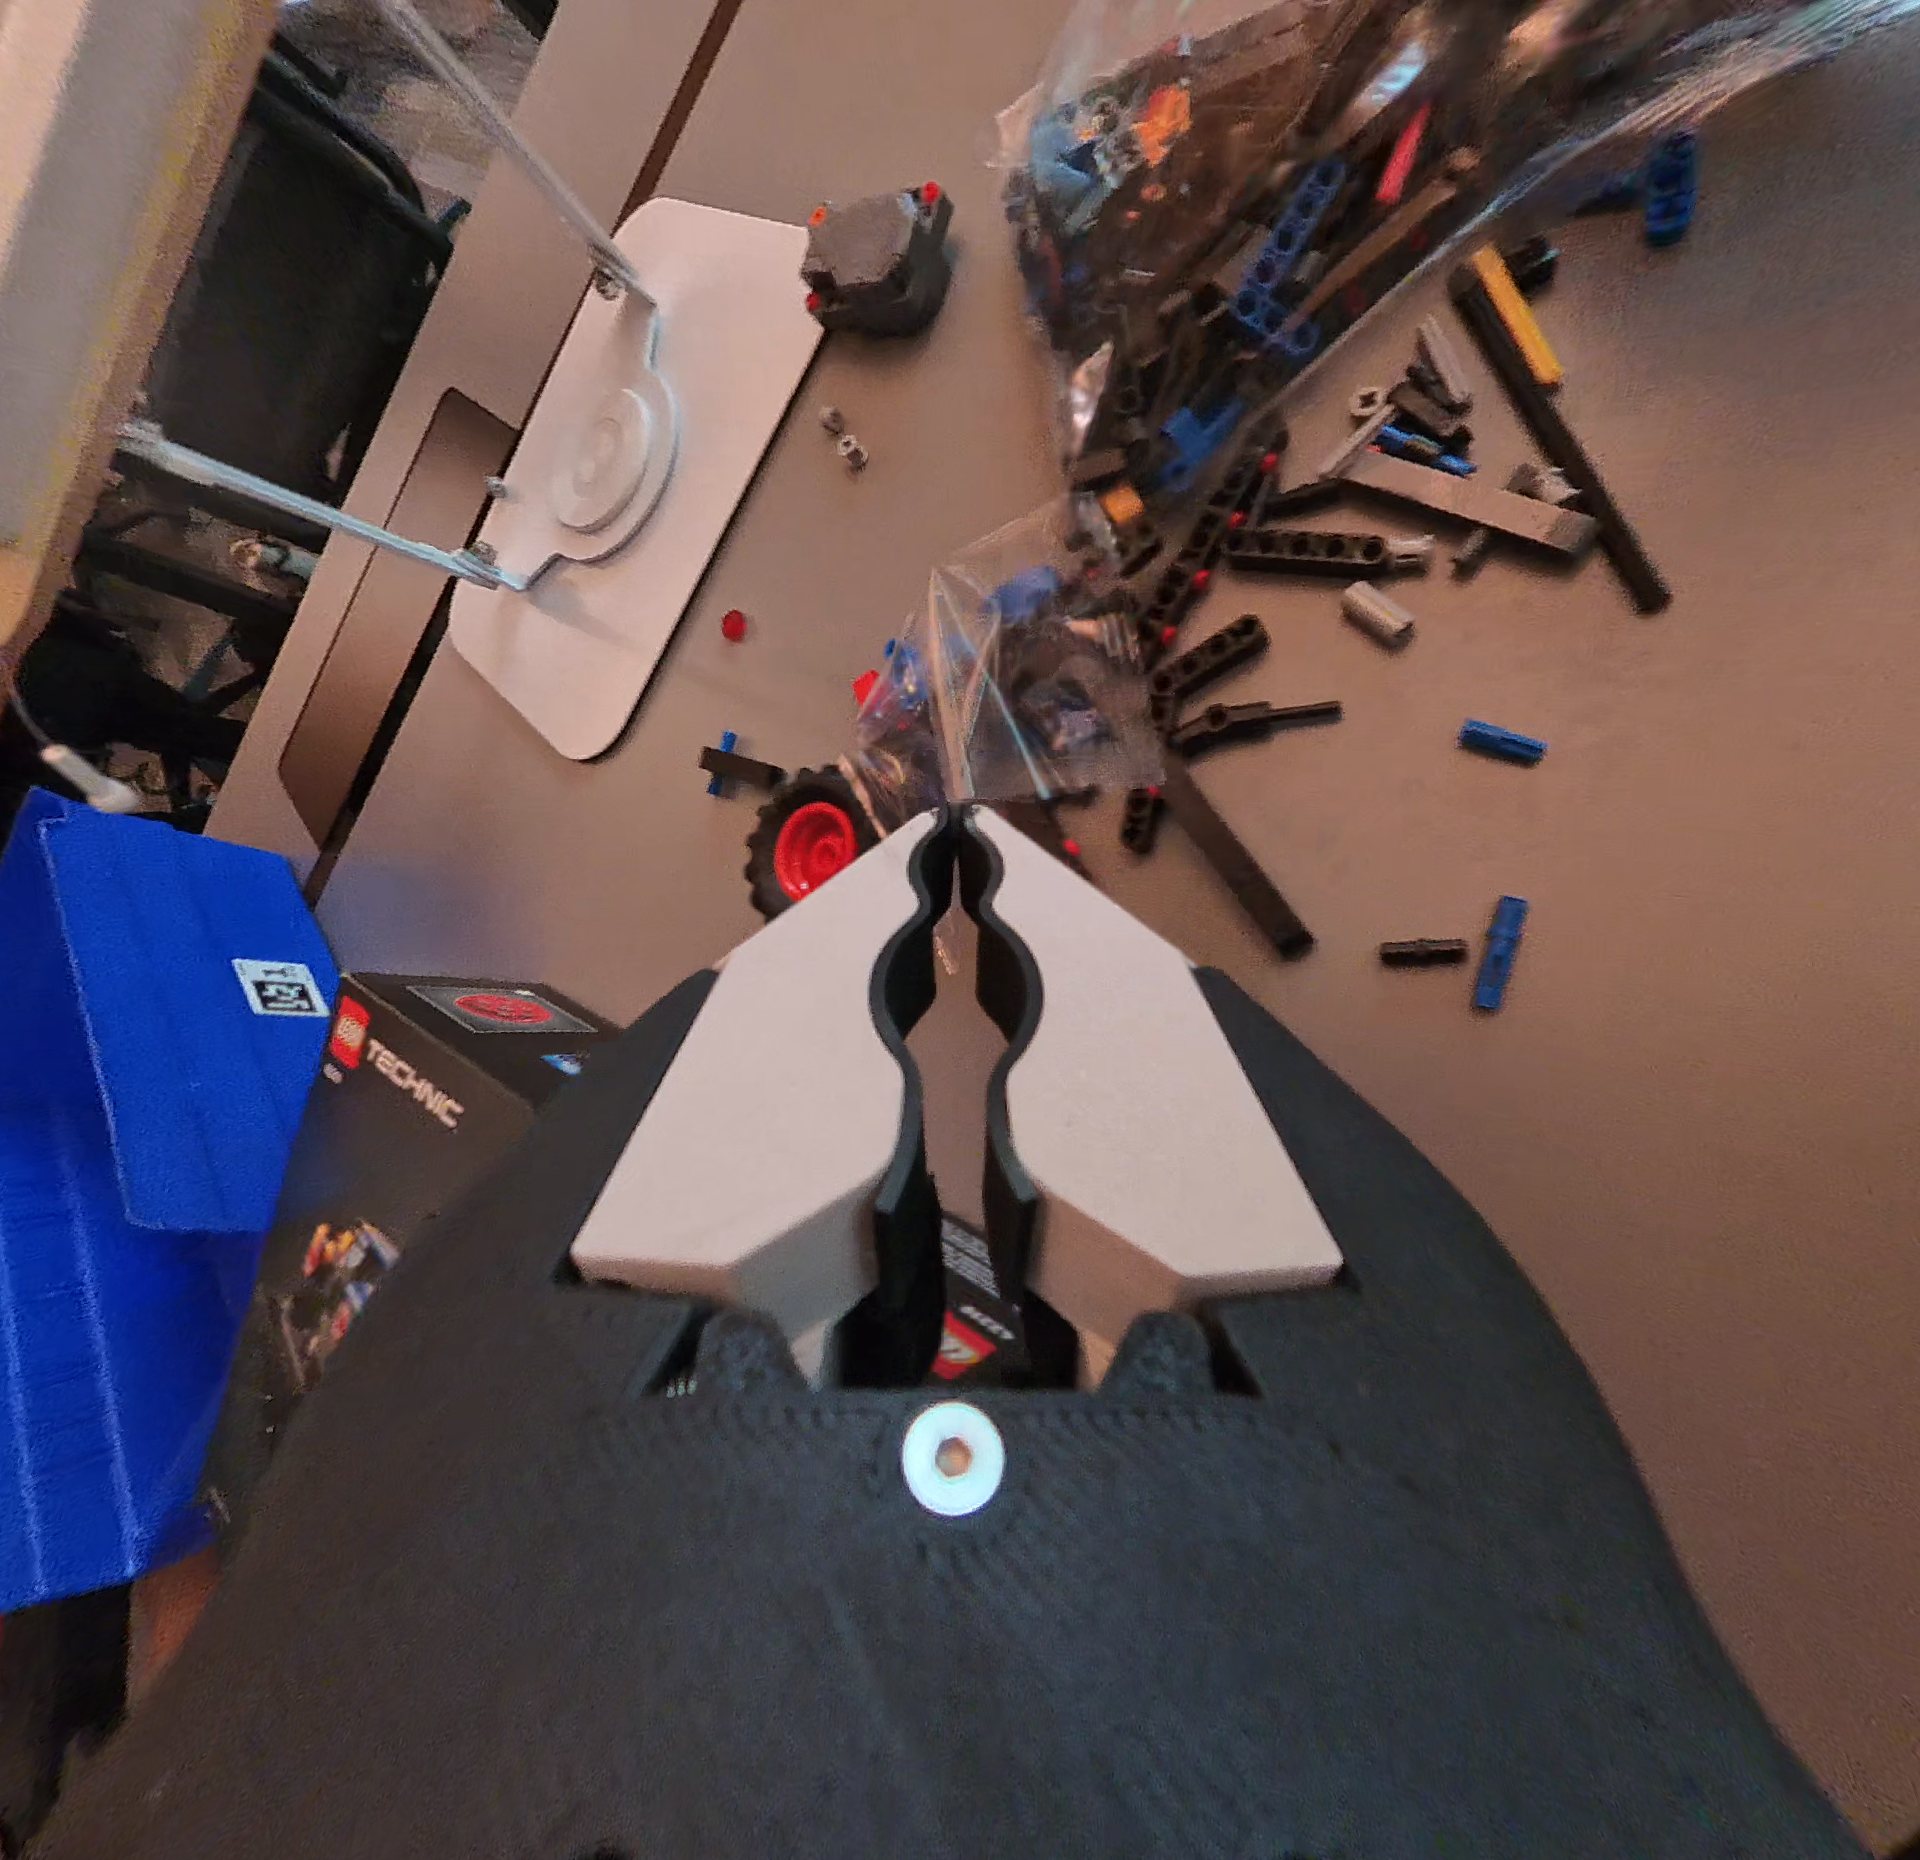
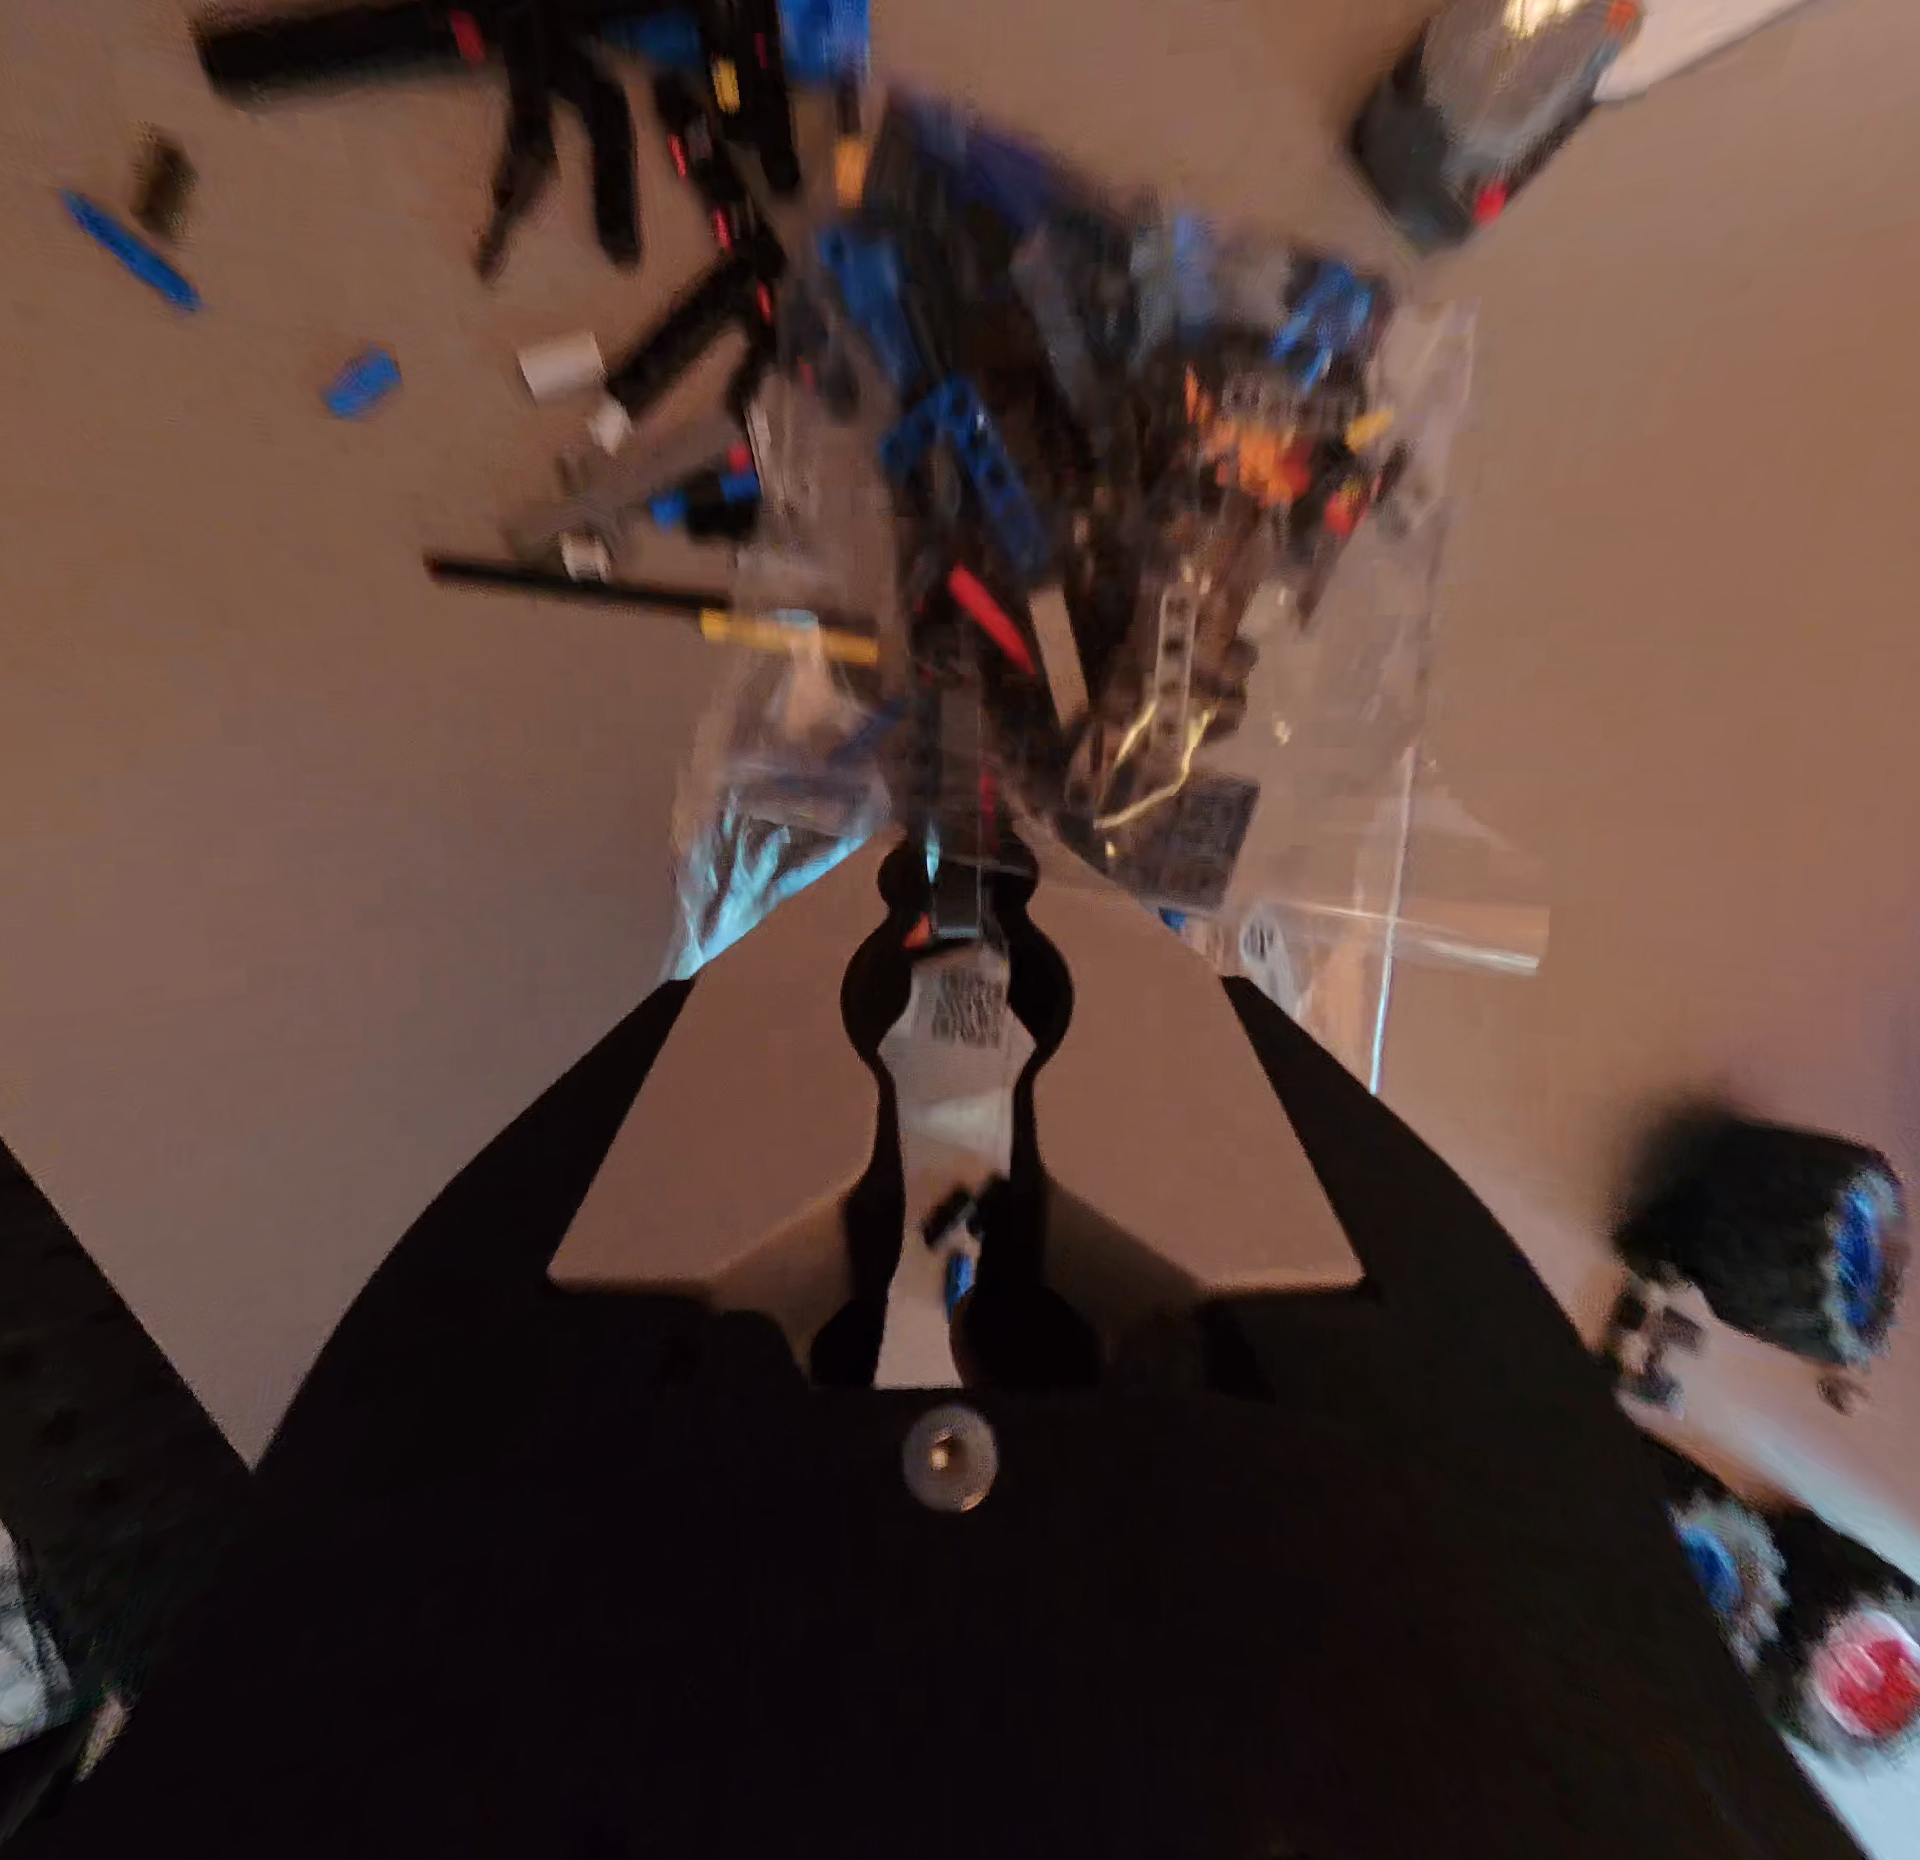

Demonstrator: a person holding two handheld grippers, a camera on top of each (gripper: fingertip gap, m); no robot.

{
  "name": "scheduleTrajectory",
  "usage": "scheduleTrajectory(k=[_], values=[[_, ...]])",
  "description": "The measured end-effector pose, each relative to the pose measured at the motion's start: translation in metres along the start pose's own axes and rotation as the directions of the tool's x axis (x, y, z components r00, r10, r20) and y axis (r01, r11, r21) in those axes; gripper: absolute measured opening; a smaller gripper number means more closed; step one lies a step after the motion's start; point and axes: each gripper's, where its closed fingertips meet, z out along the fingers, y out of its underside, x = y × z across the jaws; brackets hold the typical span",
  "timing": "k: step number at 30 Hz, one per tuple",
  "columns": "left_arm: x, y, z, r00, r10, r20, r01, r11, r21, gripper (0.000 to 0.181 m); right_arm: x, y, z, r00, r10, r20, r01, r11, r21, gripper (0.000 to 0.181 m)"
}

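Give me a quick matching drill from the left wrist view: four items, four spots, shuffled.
Things:
1. small clear bag of parts
2. red-hubbed black wheel
3. blue bin
4. grey motor block

Places:
A. far left edge of view
B. pinched at the tips of the left gripper, jaws closed
C. beside the white base plate
D. on the table just left of the gripper tips

Pairs: 1-B, 2-D, 3-A, 4-C

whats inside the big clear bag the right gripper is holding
The big clear plastic bag, pinched by the right gripper, holds building-toy pieces: blue, black, red and orange beams and pins. Blur and overlap hide the individual parts.
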Motion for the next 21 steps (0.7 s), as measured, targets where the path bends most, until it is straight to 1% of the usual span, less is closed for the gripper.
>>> scheduleTrajectory(k=[1, 2, 3, 5, 7, 8, 9, 10, 11, 13, 15, 17, 19, 21], values=[[-0.006, 0.001, 0.001, 1.0, -0.003, 0.004, 0.003, 1.0, -0.006, 0.0, 0.0, -0.007, 0.001, 1.0, 0.02, 0.022, -0.021, 0.999, 0.039, 0.019], [-0.011, 0.002, 0.002, 1.0, -0.006, 0.009, 0.006, 1.0, -0.012, 0.0, 0.002, -0.005, 0.002, 0.999, 0.036, 0.023, -0.037, 0.999, 0.025, 0.027], [-0.017, 0.003, 0.004, 1.0, -0.009, 0.012, 0.009, 1.0, -0.02, 0.0, 0.007, 0.002, 0.001, 0.999, 0.043, -0.004, -0.043, 0.999, -0.005, 0.029], [-0.028, 0.006, 0.006, 1.0, -0.016, 0.018, 0.016, 0.999, -0.039, 0.0, 0.012, 0.005, -0.011, 0.998, 0.057, -0.033, -0.057, 0.998, 0.018, 0.029], [-0.038, 0.008, 0.008, 0.999, -0.019, 0.03, 0.02, 0.999, -0.05, 0.0, 0.01, 0.002, -0.035, 0.996, 0.06, -0.062, -0.055, 0.996, 0.077, 0.027], [-0.042, 0.008, 0.01, 0.999, -0.027, 0.025, 0.028, 0.998, -0.058, 0.0, 0.005, -0.005, -0.049, 0.996, 0.045, -0.073, -0.035, 0.99, 0.134, 0.025], [-0.045, 0.01, 0.015, 0.999, -0.041, 0.014, 0.042, 0.997, -0.071, 0.0, -0.005, -0.016, -0.06, 0.998, 0.029, -0.052, -0.018, 0.979, 0.204, 0.023], [-0.049, 0.01, 0.02, 0.999, -0.05, 0.012, 0.051, 0.996, -0.079, 0.0, -0.02, -0.029, -0.067, 1.0, 0.008, -0.003, -0.007, 0.964, 0.264, 0.022], [-0.052, 0.012, 0.027, 0.998, -0.058, 0.01, 0.059, 0.994, -0.09, 0.0, -0.036, -0.039, -0.066, 0.998, -0.015, 0.053, -0.001, 0.956, 0.294, 0.023], [-0.057, 0.021, 0.04, 0.998, -0.069, 0.003, 0.069, 0.987, -0.144, 0.0, -0.061, -0.047, -0.046, 0.992, -0.043, 0.114, 0.012, 0.966, 0.257, 0.03], [-0.062, 0.031, 0.052, 0.996, -0.091, 0.004, 0.09, 0.978, -0.188, 0.001, -0.07, -0.048, -0.014, 0.994, -0.021, 0.109, 0.001, 0.984, 0.178, 0.032], [-0.062, 0.041, 0.059, 0.992, -0.129, -0.007, 0.124, 0.965, -0.233, 0.014, -0.079, -0.052, 0.013, 0.993, 0.017, 0.113, -0.033, 0.99, 0.14, 0.037], [-0.064, 0.041, 0.061, 0.99, -0.141, 0.004, 0.139, 0.965, -0.222, 0.022, -0.079, -0.054, 0.036, 0.995, 0.063, 0.084, -0.071, 0.992, 0.104, 0.04], [-0.063, 0.037, 0.057, 0.988, -0.153, 0.01, 0.152, 0.969, -0.196, 0.026, -0.079, -0.053, 0.051, 0.994, 0.09, 0.055, -0.093, 0.993, 0.072, 0.042]])
